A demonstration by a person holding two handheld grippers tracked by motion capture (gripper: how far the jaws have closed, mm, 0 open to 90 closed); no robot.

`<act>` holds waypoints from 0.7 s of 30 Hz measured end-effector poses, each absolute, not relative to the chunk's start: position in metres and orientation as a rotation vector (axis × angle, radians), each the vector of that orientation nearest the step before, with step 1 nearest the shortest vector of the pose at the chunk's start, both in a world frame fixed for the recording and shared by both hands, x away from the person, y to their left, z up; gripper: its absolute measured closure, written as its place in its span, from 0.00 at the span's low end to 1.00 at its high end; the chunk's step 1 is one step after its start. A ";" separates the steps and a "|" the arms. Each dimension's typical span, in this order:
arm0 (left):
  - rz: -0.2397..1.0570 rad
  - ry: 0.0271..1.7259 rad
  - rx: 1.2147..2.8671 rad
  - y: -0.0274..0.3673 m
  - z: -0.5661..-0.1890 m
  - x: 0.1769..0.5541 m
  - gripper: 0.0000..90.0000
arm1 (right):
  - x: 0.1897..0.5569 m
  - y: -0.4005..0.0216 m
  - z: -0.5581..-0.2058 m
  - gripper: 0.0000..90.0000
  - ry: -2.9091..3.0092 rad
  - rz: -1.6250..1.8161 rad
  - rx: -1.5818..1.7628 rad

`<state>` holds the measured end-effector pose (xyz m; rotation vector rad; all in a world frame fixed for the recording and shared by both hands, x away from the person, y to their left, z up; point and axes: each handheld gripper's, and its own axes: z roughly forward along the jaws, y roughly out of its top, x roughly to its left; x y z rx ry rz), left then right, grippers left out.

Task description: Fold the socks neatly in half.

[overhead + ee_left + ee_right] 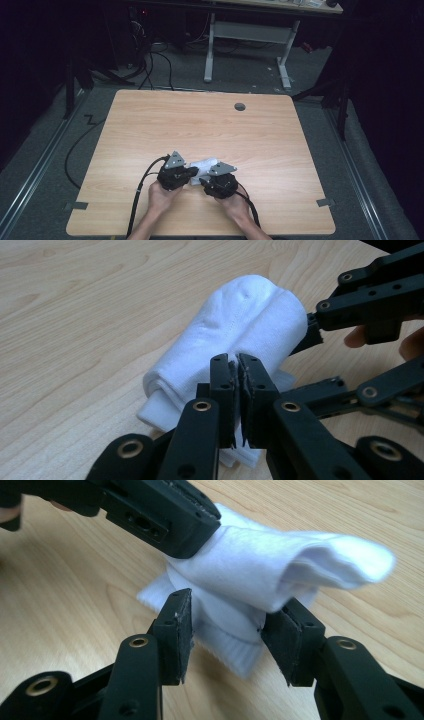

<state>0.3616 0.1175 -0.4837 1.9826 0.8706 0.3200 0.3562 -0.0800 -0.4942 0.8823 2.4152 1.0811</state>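
From above, both grippers meet at a rolled white sock (202, 165) on the near middle of the wooden table (150, 130). The left gripper (238, 385) view shows its jaws pinched tight on a thin fold of sock. The right gripper (227, 625) view shows jaws parted around the roll's end, not visibly pressing it.
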 end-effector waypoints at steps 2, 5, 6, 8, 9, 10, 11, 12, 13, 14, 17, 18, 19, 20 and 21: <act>0.321 0.872 1.981 0.117 -0.484 0.362 0.95 | 0.355 -0.084 -0.494 0.61 2.426 1.071 0.876; 0.321 0.873 1.978 0.117 -0.484 0.362 0.95 | 0.352 -0.085 -0.498 0.64 2.451 1.033 0.853; 0.323 0.874 1.978 0.117 -0.484 0.363 0.95 | 0.352 -0.083 -0.500 0.64 2.453 1.019 0.845; 0.326 0.875 1.973 0.117 -0.482 0.363 0.95 | 0.354 -0.082 -0.503 0.64 2.453 1.016 0.864; 0.329 0.876 1.966 0.118 -0.481 0.363 0.95 | 0.357 -0.080 -0.506 0.64 2.453 1.010 0.881; 0.330 0.876 1.959 0.118 -0.480 0.362 0.95 | 0.359 -0.080 -0.507 0.64 2.448 1.030 0.898; 0.333 0.868 1.950 0.117 -0.477 0.361 0.95 | 0.360 -0.079 -0.507 0.64 2.446 1.040 0.918; 0.340 0.859 1.950 0.116 -0.475 0.359 0.95 | 0.361 -0.079 -0.508 0.65 2.440 1.044 0.933; 0.353 0.848 1.962 0.114 -0.474 0.357 0.95 | 0.362 -0.077 -0.508 0.66 2.435 1.045 0.935; 0.364 0.838 1.979 0.112 -0.474 0.355 0.95 | 0.362 -0.076 -0.508 0.66 2.434 1.043 0.941; 0.366 0.838 2.006 0.111 -0.480 0.350 0.95 | 0.363 -0.074 -0.508 0.67 2.430 1.044 0.938; 0.357 0.843 2.013 0.111 -0.485 0.349 0.95 | 0.363 -0.074 -0.508 0.67 2.429 1.045 0.938; 0.349 0.849 2.015 0.112 -0.489 0.349 0.95 | 0.363 -0.075 -0.508 0.67 2.429 1.044 0.937; 0.341 0.856 2.012 0.113 -0.491 0.349 0.94 | 0.363 -0.075 -0.508 0.66 2.431 1.043 0.935; 0.334 0.860 2.007 0.114 -0.492 0.349 0.94 | 0.362 -0.075 -0.507 0.66 2.438 1.039 0.931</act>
